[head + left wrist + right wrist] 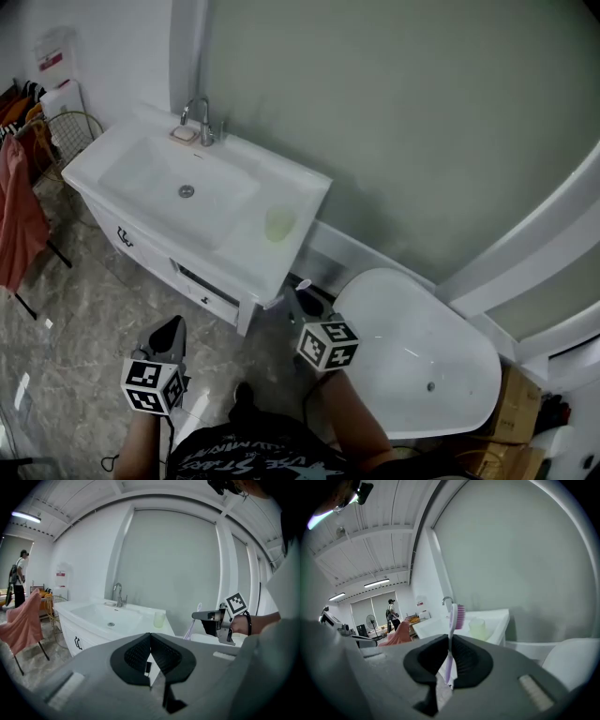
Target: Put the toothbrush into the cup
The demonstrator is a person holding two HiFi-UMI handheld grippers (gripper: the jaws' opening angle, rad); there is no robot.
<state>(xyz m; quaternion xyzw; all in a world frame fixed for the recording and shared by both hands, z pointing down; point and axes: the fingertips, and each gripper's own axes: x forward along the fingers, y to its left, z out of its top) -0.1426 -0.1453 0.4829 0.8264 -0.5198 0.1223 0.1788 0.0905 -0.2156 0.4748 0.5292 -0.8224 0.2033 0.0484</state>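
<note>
Toothbrush in transit: my right gripper [450, 641] has its black ribbed pads clamped on the slim lilac handle of the toothbrush [452, 623]. The brush stands upright between them, pink bristles at the top. As I judge it, the pick-up is done, and the approach and the drop are left. The cup [279, 223], a pale green translucent tumbler, looks empty. It stands on the glossy white counter of the vanity [305, 187], near the corner, at about eleven o'clock from the right gripper in the head view and well apart from it. My left gripper [150, 641] hangs at eight o'clock of the right one, jaws together on nothing. A chrome faucet [199, 120] curves over the basin at the far edge. A smooth white oval bathtub [422, 347] lies at four o'clock.
</note>
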